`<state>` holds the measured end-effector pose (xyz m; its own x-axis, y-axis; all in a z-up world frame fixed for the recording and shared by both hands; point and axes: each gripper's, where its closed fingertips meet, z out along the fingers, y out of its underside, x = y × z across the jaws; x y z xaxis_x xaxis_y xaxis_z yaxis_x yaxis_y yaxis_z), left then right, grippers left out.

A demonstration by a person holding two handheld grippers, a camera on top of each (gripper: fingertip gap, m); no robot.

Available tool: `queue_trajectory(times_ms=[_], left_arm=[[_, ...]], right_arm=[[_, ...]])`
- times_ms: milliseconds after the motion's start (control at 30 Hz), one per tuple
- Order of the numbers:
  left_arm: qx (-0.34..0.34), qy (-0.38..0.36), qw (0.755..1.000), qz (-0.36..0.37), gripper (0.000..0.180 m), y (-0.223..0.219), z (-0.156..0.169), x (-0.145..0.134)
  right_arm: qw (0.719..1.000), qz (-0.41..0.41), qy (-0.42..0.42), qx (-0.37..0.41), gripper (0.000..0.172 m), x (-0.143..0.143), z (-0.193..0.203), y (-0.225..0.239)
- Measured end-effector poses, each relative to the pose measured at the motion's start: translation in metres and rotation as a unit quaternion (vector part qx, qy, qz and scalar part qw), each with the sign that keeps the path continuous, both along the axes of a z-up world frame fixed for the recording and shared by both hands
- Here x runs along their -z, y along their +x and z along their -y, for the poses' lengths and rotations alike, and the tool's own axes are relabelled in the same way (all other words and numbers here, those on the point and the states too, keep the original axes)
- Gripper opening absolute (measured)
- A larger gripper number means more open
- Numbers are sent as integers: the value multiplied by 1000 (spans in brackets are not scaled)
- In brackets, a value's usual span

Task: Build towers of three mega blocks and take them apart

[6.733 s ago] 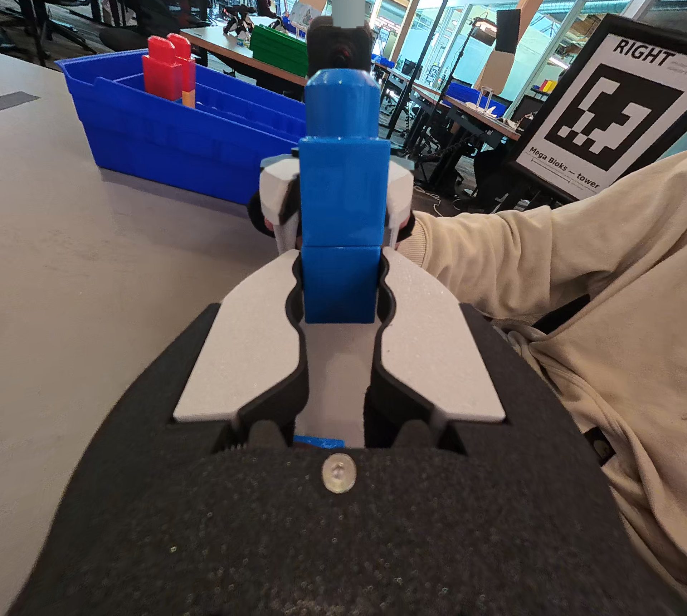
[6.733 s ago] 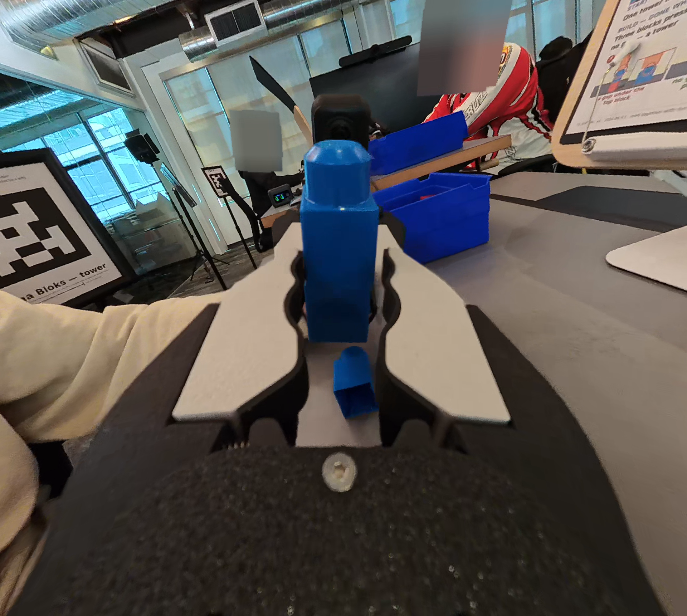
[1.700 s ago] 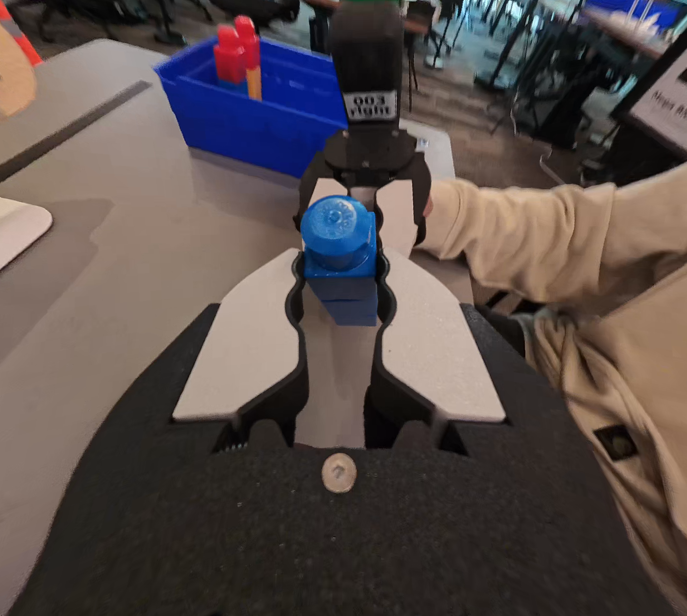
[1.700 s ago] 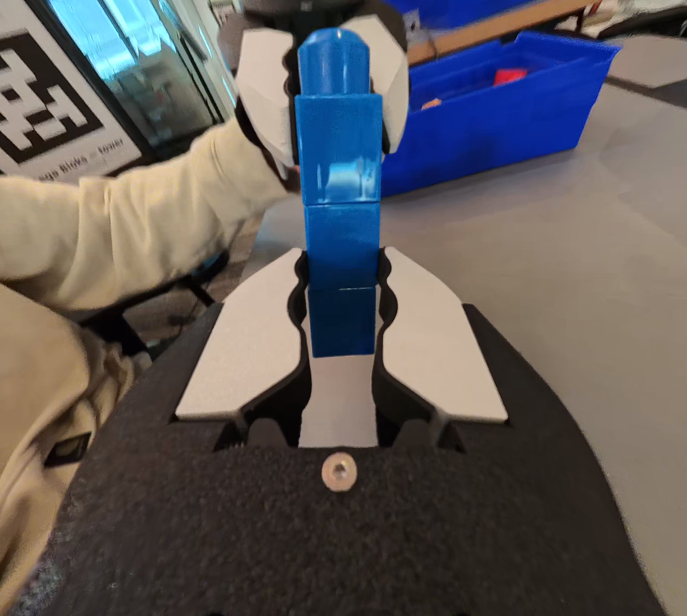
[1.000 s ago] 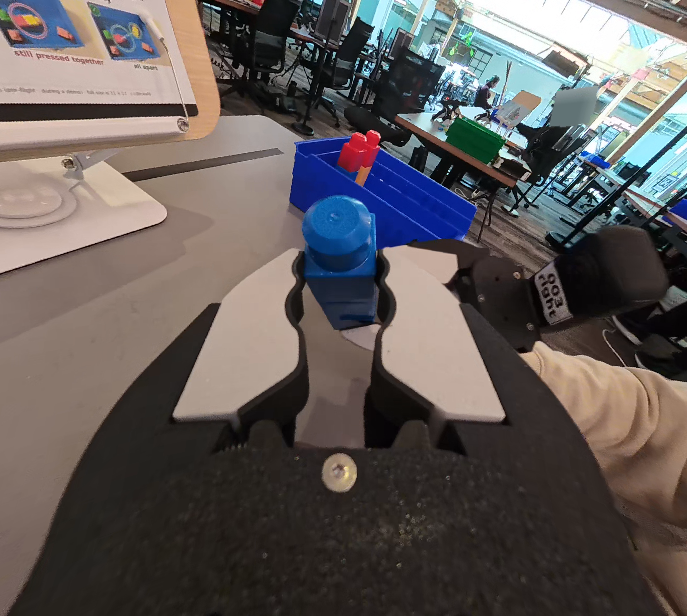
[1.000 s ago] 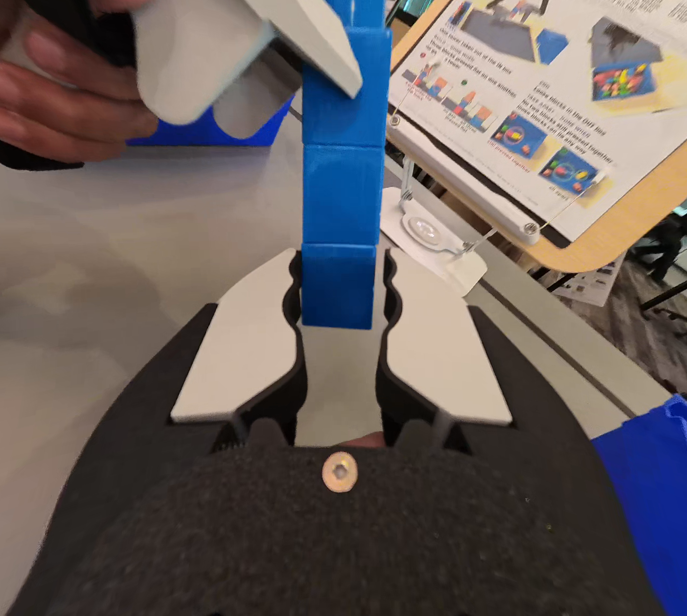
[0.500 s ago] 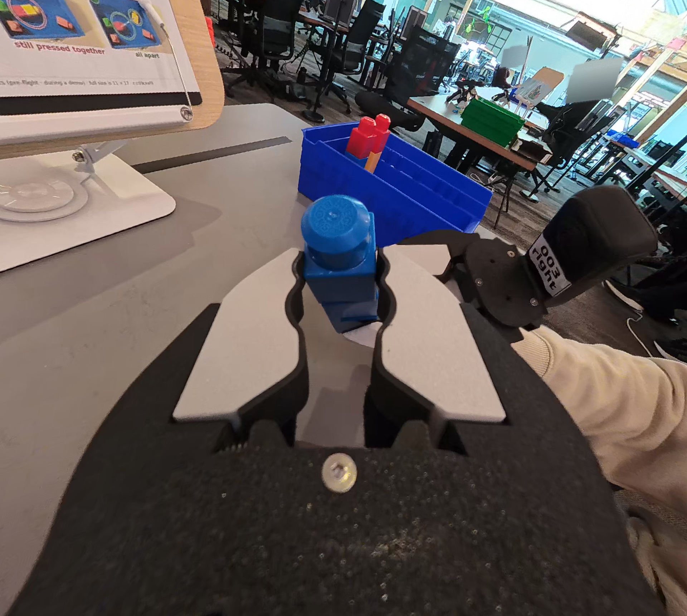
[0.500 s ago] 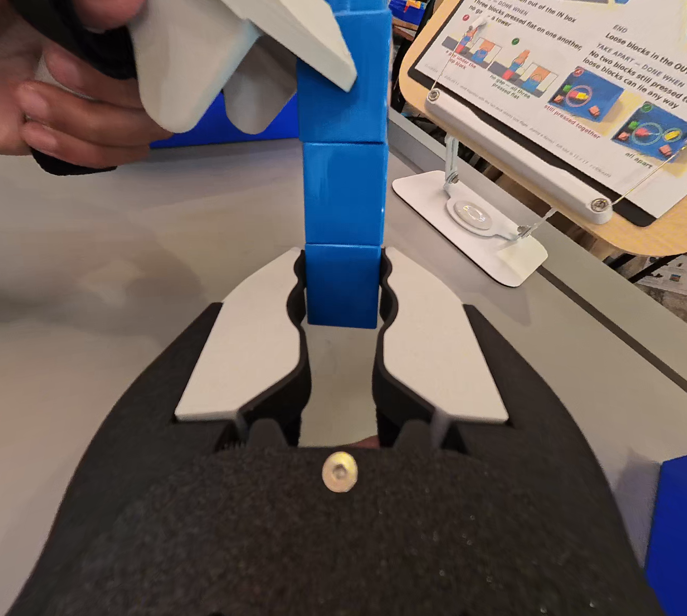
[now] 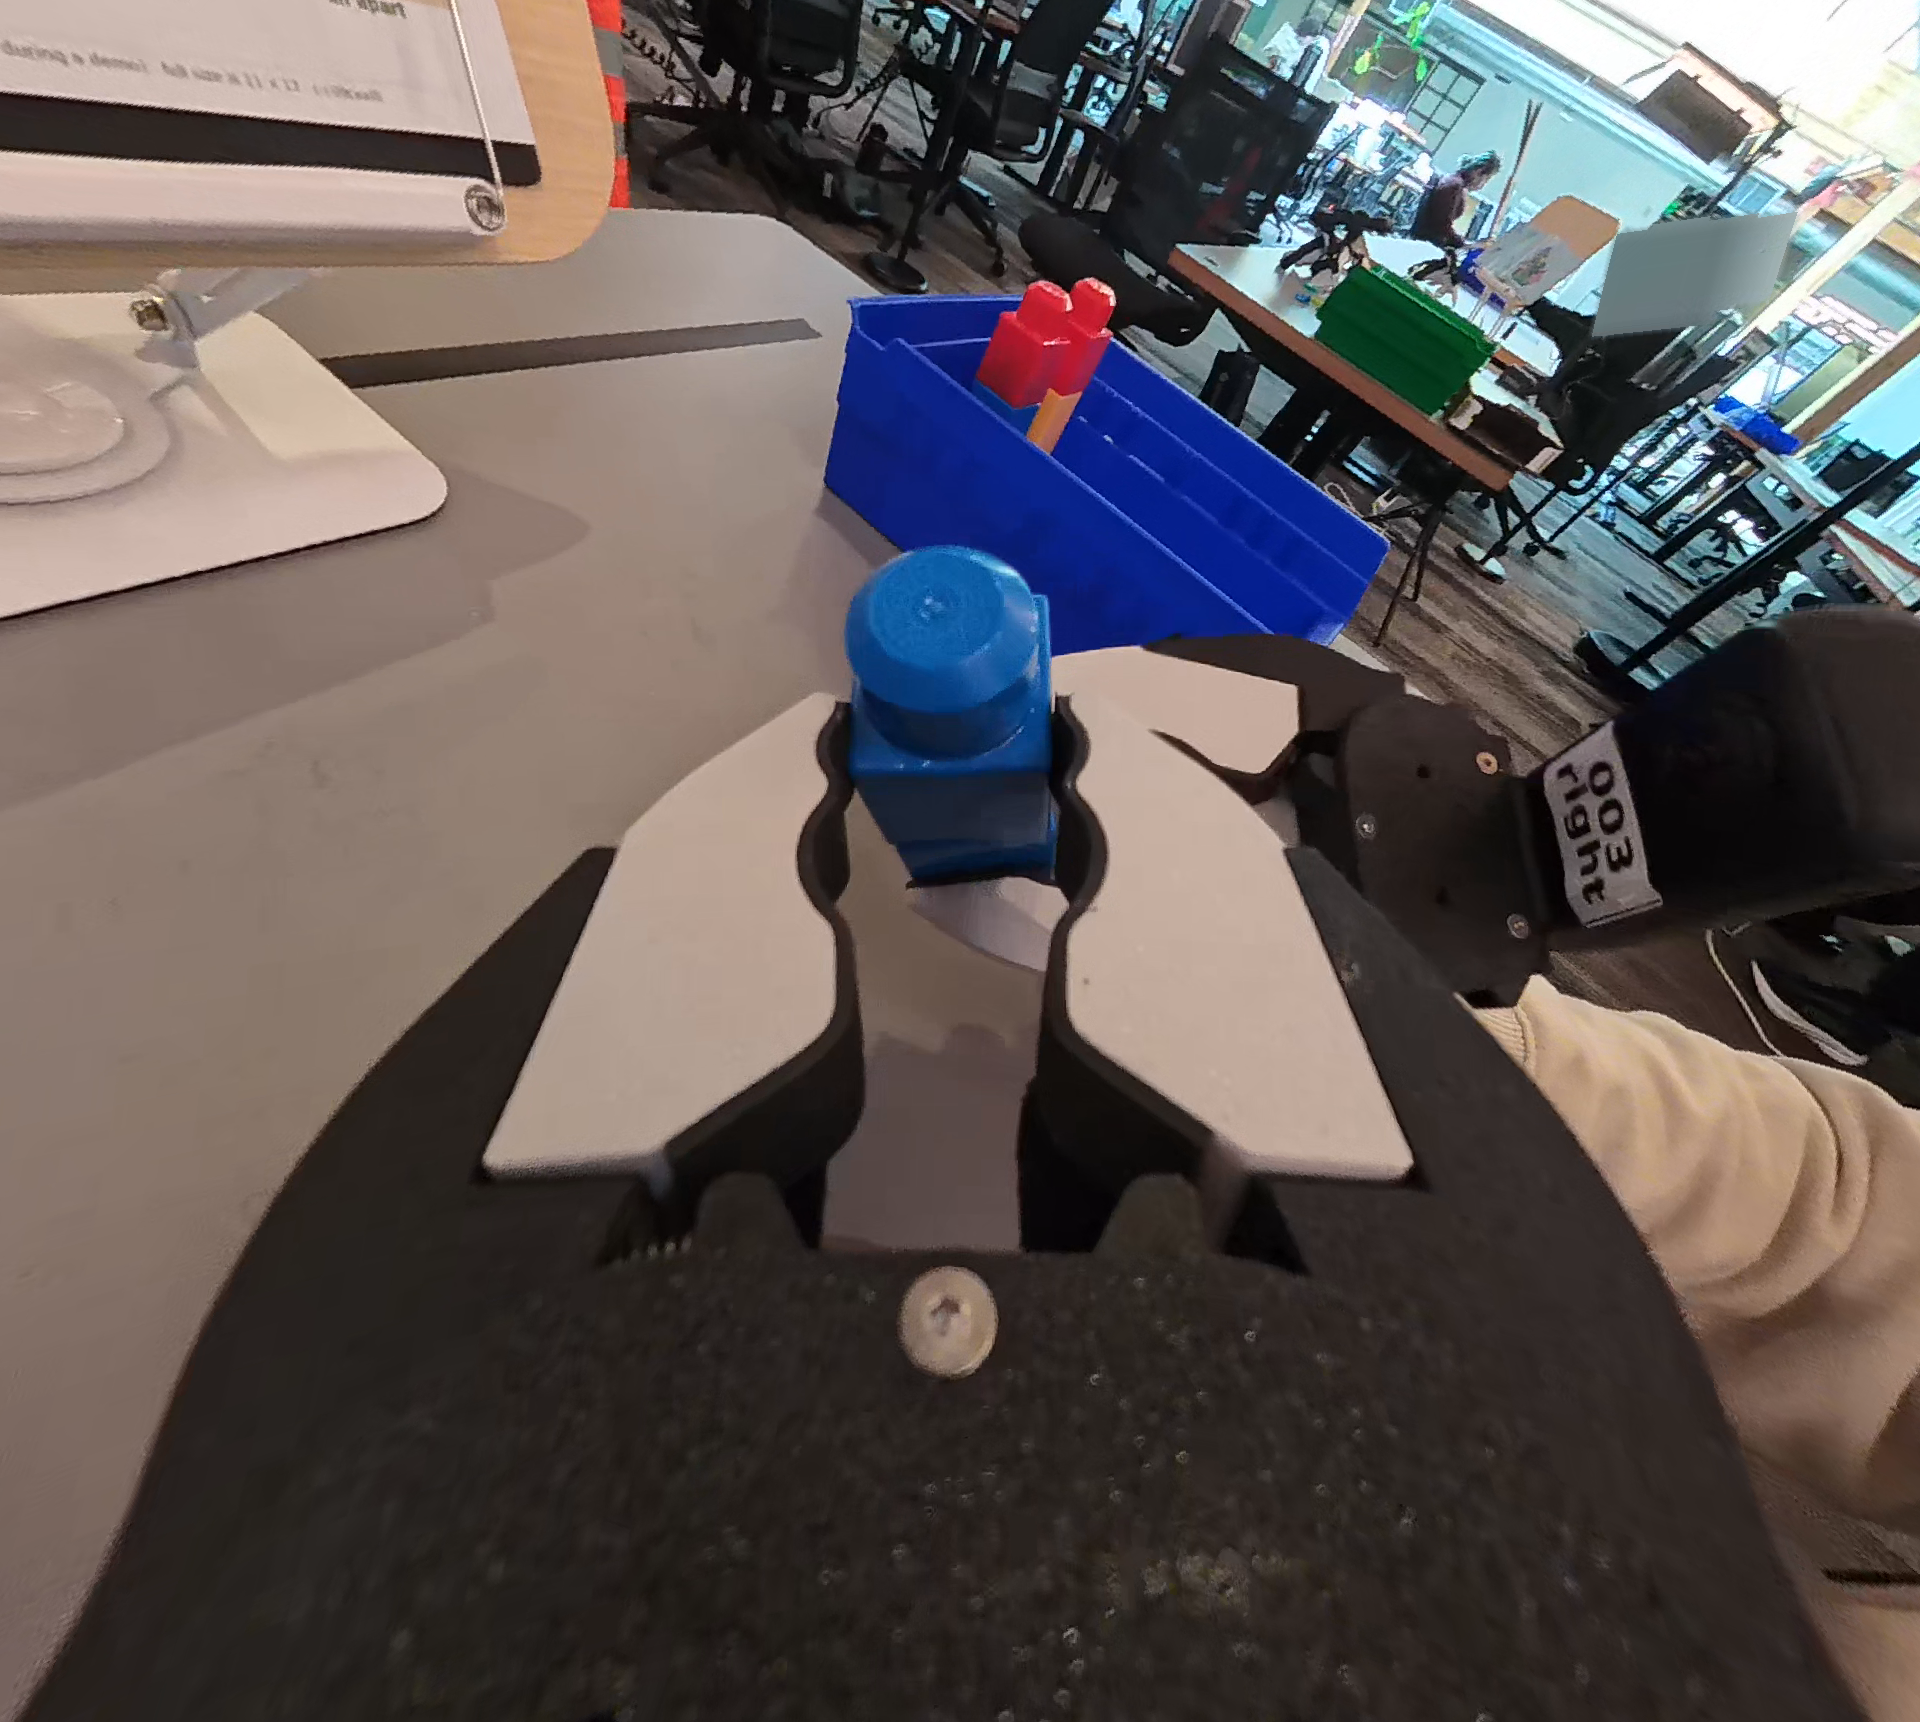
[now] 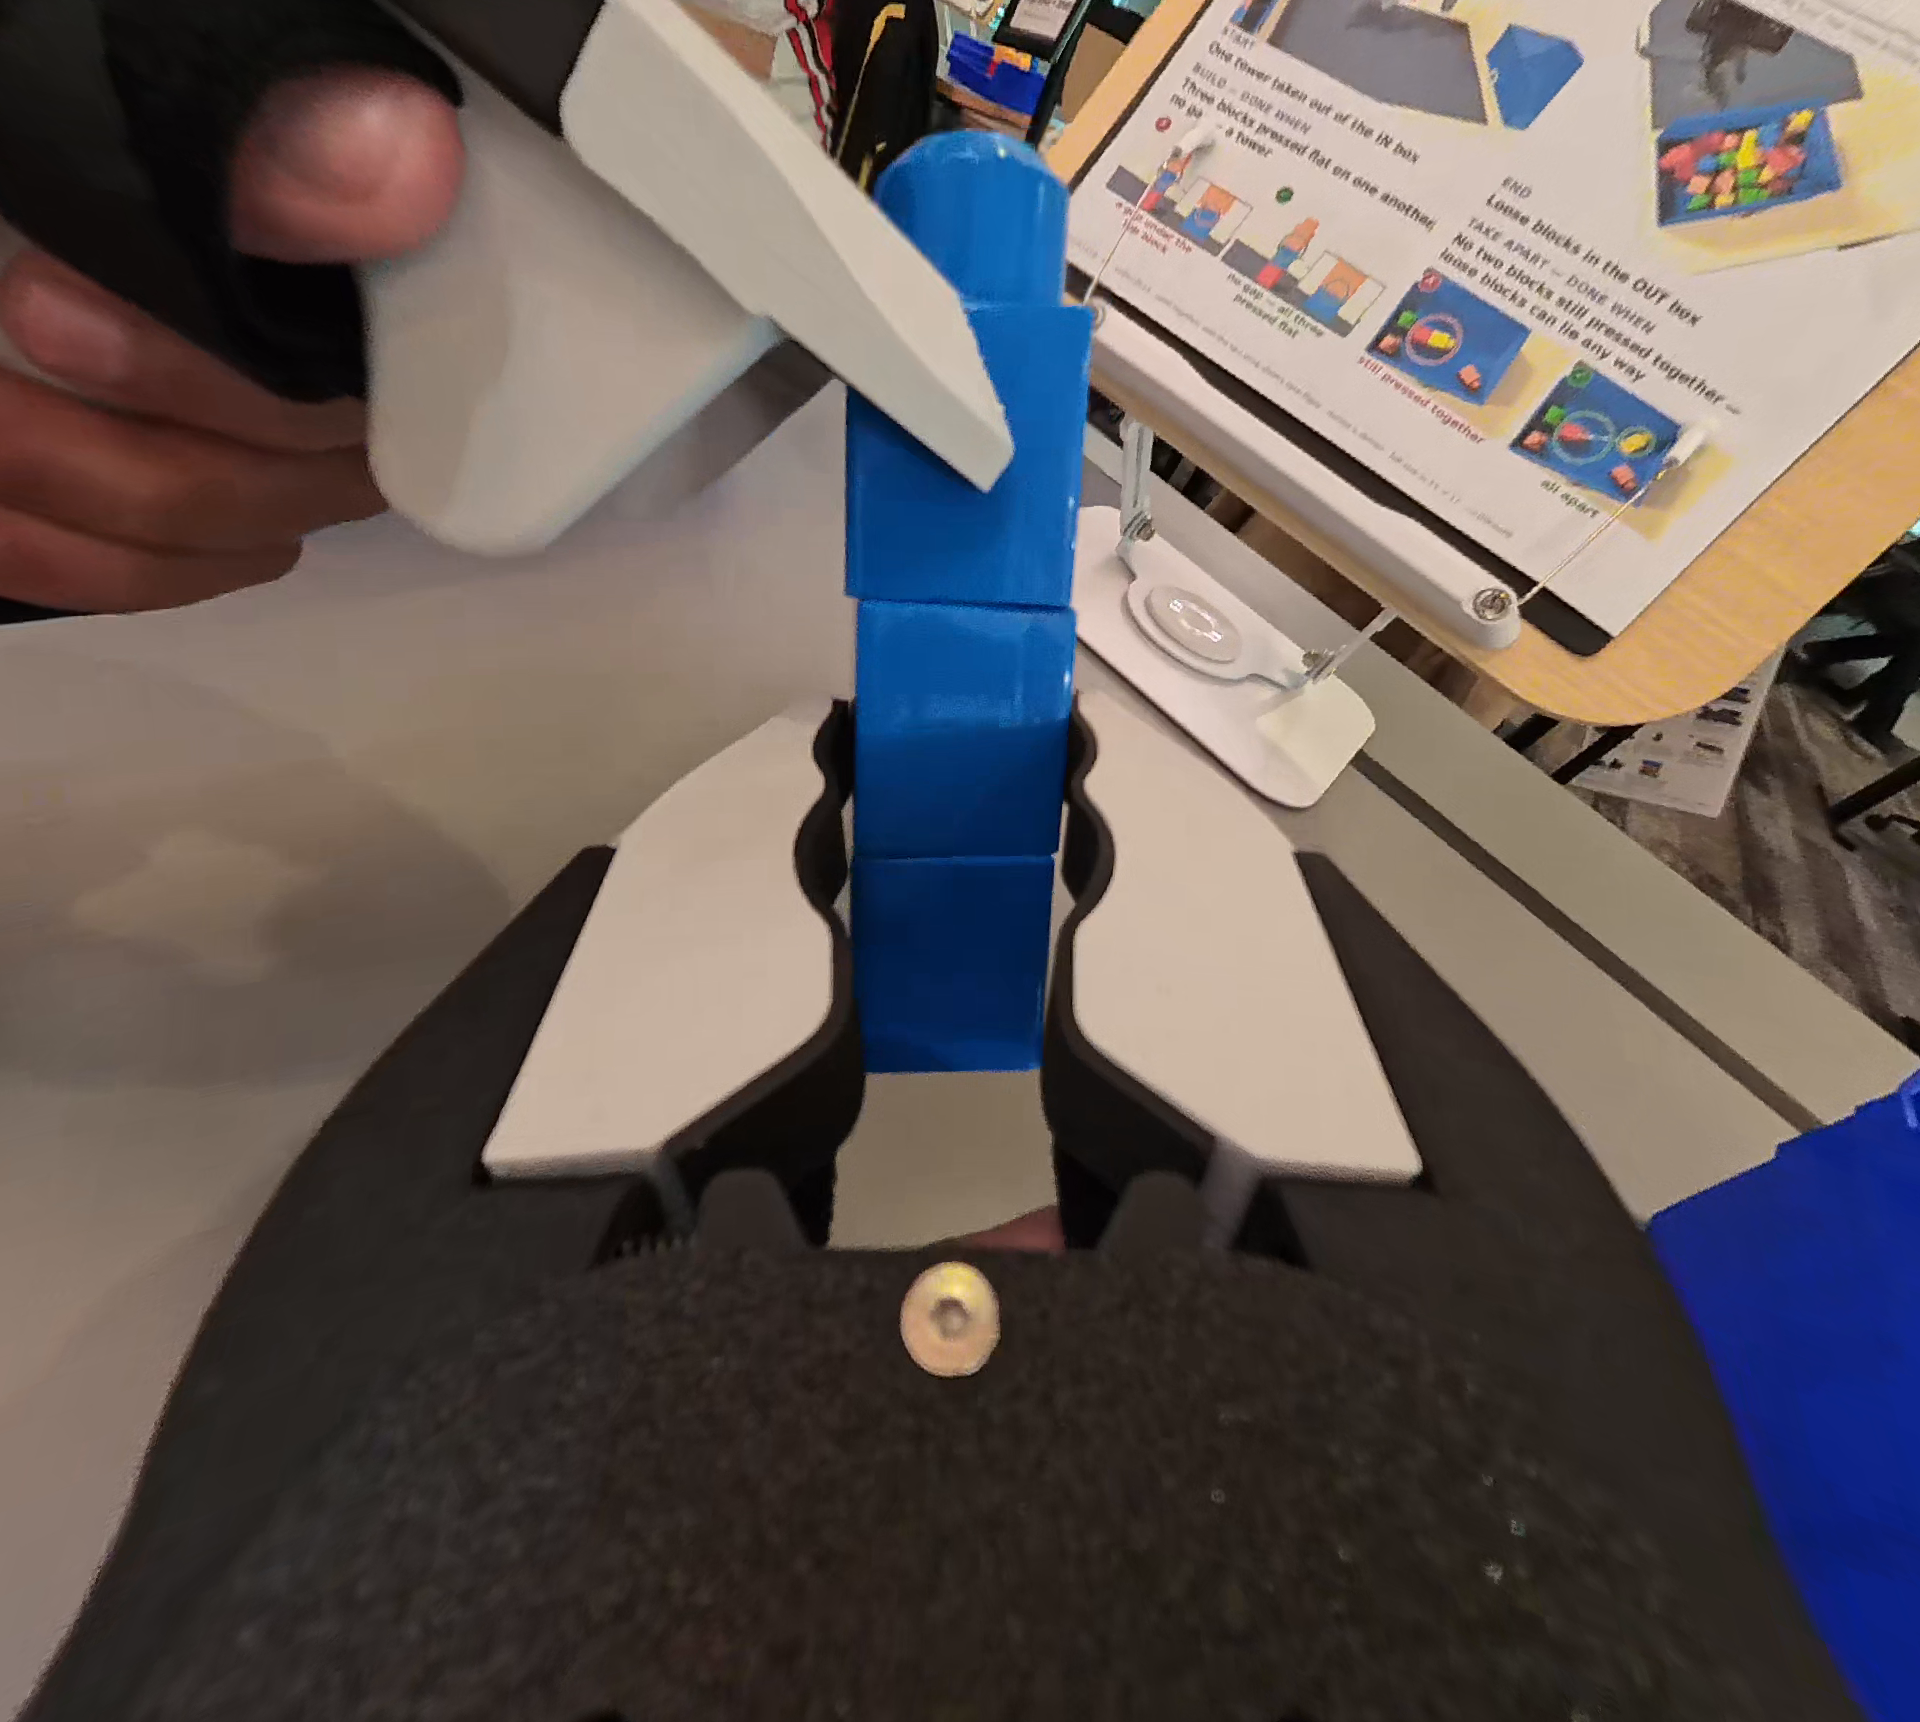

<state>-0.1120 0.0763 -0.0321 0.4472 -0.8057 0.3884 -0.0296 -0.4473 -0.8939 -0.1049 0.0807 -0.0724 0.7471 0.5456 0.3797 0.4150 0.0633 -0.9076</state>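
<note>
I count three blue blocks (image 10: 961, 716) in one tower, two grippers, one blue bin (image 9: 1101, 509) far on the table with two red blocks (image 9: 1044, 337) inside, and one instruction board (image 10: 1507, 145) on a stand.

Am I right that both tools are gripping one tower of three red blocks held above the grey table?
Not quite: the tower is blue, not red, as the right wrist view shows. The right tool grips its lower blocks and the left tool its top block, above the grey table.
</note>
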Motion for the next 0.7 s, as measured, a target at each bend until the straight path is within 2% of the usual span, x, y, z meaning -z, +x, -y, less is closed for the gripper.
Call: queue_trajectory(times_ms=[267,633,700], left_arm=[[-47,-19,999,-8,36,5,-2,7],[-57,-28,998,-4,36,-9,-6,8],[-45,-27,999,-2,36,-7,-4,7]], right_arm=[[999,26,-7,31,38,6,-4,8],[999,-15,-36,-24,41,6,1,-5],[999,-13,-36,-24,37,6,1,-5]])
